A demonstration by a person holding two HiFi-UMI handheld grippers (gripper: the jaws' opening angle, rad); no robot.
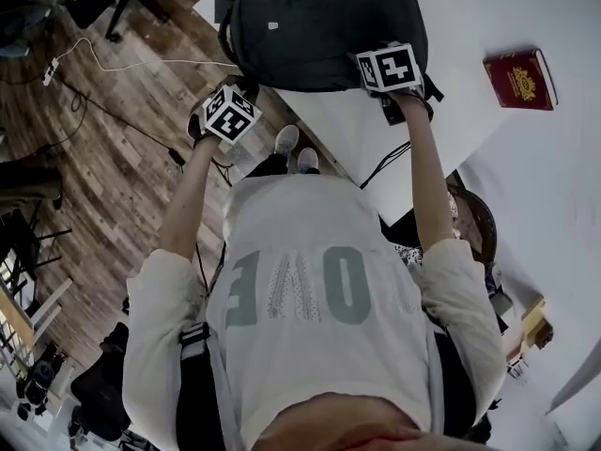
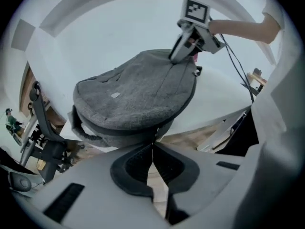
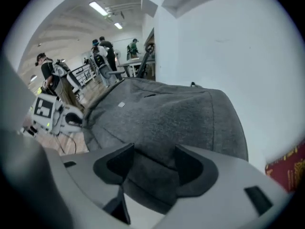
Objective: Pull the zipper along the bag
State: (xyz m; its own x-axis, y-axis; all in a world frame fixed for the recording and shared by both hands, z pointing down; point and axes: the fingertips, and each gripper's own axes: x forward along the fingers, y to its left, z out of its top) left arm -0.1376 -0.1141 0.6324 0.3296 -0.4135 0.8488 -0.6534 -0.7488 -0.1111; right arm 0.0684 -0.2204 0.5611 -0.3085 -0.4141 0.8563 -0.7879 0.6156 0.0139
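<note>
A dark grey backpack [image 1: 324,26] lies flat on the white table [image 1: 526,177], close to its near edge. My left gripper [image 2: 152,149] is shut, pads pressed together with nothing seen between them; it hangs just off the table edge, short of the bag's [image 2: 138,89] near end. In the head view its marker cube [image 1: 230,113] sits at the bag's lower left corner. My right gripper [image 3: 153,163] stands open over the bag's [image 3: 167,118] near right corner, grey fabric showing in the gap, pads not pressing it. From the head view it [image 1: 390,67] overlaps the bag's lower right edge.
A red book [image 1: 519,78] lies on the table right of the bag. The table edge runs under both grippers, wooden floor [image 1: 122,158] below. A black cable [image 1: 385,163] hangs from the right gripper. An office chair [image 2: 45,137] and several people [image 3: 102,51] are off to the left.
</note>
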